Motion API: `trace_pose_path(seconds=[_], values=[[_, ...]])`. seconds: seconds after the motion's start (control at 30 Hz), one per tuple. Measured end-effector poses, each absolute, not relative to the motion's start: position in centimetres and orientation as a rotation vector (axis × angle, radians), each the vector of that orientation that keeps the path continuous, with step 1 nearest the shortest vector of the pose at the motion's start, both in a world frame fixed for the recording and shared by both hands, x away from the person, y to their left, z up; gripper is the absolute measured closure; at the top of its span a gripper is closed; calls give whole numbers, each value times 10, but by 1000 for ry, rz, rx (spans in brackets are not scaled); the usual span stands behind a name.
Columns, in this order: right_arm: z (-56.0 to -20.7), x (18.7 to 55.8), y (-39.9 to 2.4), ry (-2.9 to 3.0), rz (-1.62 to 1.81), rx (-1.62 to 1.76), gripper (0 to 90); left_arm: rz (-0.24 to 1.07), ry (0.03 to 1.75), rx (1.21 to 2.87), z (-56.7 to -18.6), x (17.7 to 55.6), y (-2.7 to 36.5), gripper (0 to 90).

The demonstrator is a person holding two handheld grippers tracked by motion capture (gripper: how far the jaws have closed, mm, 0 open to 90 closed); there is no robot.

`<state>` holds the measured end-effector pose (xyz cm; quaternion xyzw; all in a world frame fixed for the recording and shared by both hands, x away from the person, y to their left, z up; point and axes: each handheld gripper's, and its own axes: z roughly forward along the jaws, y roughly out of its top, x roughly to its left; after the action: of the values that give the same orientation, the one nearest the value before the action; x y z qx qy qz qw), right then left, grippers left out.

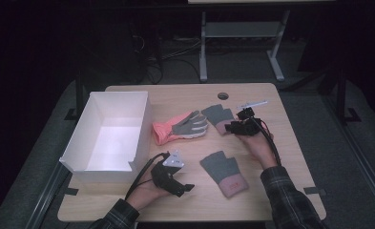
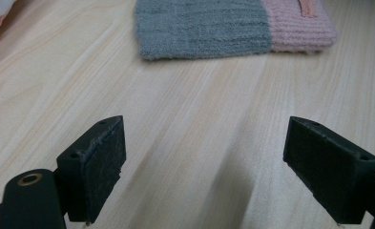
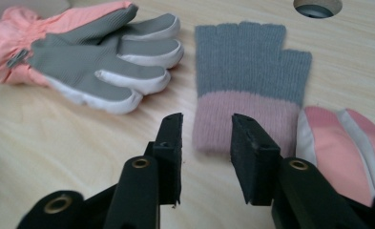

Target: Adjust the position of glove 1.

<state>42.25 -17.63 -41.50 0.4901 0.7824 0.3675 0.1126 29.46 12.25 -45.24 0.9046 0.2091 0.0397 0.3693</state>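
The right gripper [image 3: 206,152] has its jaws partly spread with nothing between them, just short of the pink cuff of a knit glove [image 3: 249,81]. A second pink glove [image 3: 340,143] lies right beside that cuff, so a grab could snag both, I think. The left gripper [image 2: 204,167], jaws spread wide, faces another knit glove [image 2: 233,26]. The high view adds a white box [image 1: 87,148].

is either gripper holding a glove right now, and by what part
Nothing is held. The right gripper has its jaws narrowly apart just short of the pink cuff of a grey knit glove, gripping nothing. The left gripper is wide open over bare table.
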Motion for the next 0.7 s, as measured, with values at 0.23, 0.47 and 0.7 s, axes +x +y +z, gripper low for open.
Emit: trace_pose_path(seconds=[0.23, 0.47, 0.7], values=[[-417, 450, -167, 2303, 988, 1441, 669, 86, 546, 2305, -453, 294, 120, 141], [-423, 479, -155, 2307, 927, 1500, 677, 85, 542, 2299, -452, 293, 121, 141], [-443, 495, -158, 2299, 873, 1580, 680, 88, 532, 2307, -452, 295, 122, 142]])
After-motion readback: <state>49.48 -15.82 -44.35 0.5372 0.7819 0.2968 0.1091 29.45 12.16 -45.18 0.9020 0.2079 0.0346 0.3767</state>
